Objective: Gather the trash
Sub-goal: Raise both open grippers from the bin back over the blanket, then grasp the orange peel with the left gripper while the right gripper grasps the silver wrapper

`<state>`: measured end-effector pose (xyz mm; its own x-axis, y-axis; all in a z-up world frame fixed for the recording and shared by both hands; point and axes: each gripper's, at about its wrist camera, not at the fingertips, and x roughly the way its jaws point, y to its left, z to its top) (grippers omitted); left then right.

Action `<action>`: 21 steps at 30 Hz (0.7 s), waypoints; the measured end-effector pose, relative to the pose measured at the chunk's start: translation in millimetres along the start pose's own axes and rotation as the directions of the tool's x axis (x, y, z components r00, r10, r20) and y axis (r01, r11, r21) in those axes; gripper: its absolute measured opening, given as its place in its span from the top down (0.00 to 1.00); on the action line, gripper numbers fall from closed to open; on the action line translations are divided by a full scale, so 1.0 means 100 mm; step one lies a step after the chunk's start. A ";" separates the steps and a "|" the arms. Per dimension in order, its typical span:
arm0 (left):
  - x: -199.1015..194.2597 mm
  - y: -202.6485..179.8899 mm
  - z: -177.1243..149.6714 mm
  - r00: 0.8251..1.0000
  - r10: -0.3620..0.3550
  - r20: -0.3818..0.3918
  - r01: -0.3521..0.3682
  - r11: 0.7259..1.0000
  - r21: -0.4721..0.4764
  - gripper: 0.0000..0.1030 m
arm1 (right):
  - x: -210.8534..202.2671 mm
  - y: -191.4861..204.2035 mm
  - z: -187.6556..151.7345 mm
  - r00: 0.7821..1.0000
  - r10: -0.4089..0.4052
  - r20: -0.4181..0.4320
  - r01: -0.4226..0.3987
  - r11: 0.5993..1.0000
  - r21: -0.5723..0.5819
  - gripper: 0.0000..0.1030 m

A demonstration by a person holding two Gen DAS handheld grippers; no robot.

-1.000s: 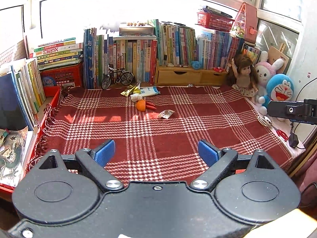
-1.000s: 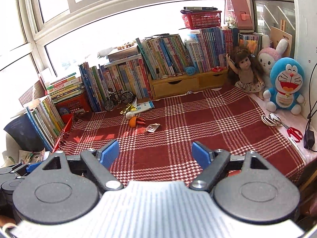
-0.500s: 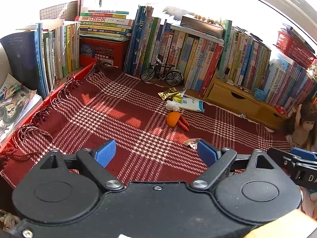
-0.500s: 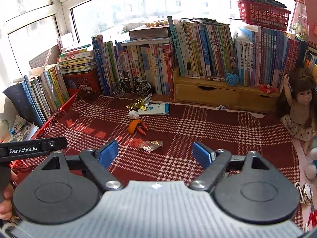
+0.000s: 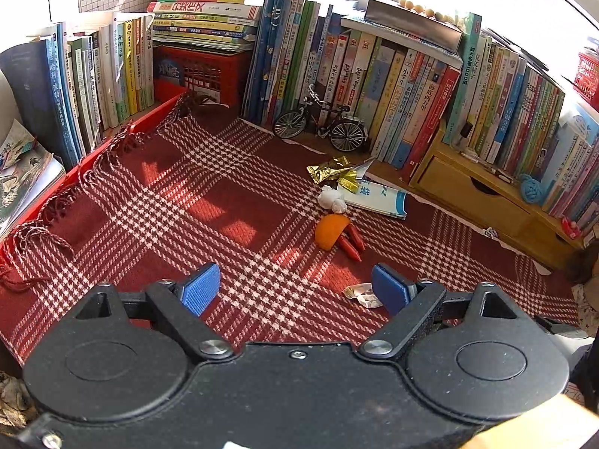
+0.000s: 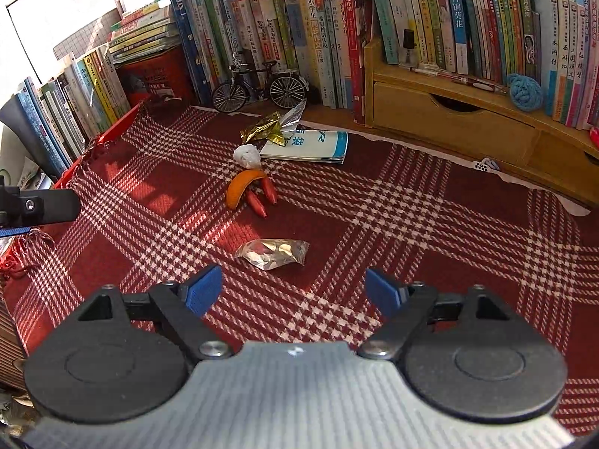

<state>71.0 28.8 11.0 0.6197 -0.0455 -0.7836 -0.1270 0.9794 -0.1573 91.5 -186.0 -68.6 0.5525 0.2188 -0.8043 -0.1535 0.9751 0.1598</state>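
**Silver wrapper first: two open grippers close on the litter**

Silver foil lies nearest: a crumpled wrapper (image 6: 272, 253) sits flat on the plaid blanket (image 6: 430, 224), just ahead of the right gripper (image 6: 294, 292) and a little left of its centre line. That gripper is released, blue pads wide apart, with nothing between them. The left gripper (image 5: 295, 290) is likewise open and empty; in its view the same wrapper (image 5: 361, 295) peeks out beside its right pad.

More litter lies further back, in a loose line toward the books (image 6: 337, 30): an orange peel (image 6: 242, 186) touching two red pieces (image 6: 262, 196), a white paper ball (image 6: 247, 156) and a gold wrapper (image 6: 264, 129) beside a booklet (image 6: 310, 146). No bin is in view, so where the trash should go cannot be told.

Judging by the layout, the step in hand is the approach to the silver wrapper. To do it well, the right gripper should centre over the foil, come down until the pads nearly brush the cloth, and close across the wrapper's narrow width. Thin foil may slide or bunch the blanket, so a pinch on a raised crease should hold better.

Both grippers tilt steeply down toward the blanket, side by side; part of the left one (image 6: 37, 207) shows at the left edge of the right view.
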 end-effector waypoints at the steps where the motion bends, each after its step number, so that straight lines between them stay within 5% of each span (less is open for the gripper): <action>1: 0.09 -0.03 0.05 1.000 -0.007 -0.010 0.007 1.000 -0.003 0.15 | 0.08 -0.01 0.01 1.000 -0.004 -0.003 0.004 1.000 -0.010 0.10; 9: 1.08 -0.26 0.30 0.994 -0.051 -0.092 0.049 0.999 -0.024 0.16 | 0.60 0.06 0.07 1.000 0.017 -0.018 -0.017 1.000 -0.003 0.09; 15: 1.83 -0.36 0.34 0.990 -0.036 -0.138 0.028 0.998 -0.060 0.28 | 0.97 0.18 0.08 1.000 -0.001 0.012 0.000 1.000 0.011 0.09; 21: 2.14 -0.42 0.39 0.986 -0.024 -0.165 0.020 1.000 -0.021 0.41 | 1.10 0.09 0.05 1.000 -0.004 0.016 0.003 0.998 0.059 0.11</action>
<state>239.6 -14.3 -126.5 0.4861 -0.1005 -0.8681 -0.1308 0.9738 -0.1860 154.5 -153.3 -152.8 0.5660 0.2159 -0.7956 -0.1033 0.9761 0.1914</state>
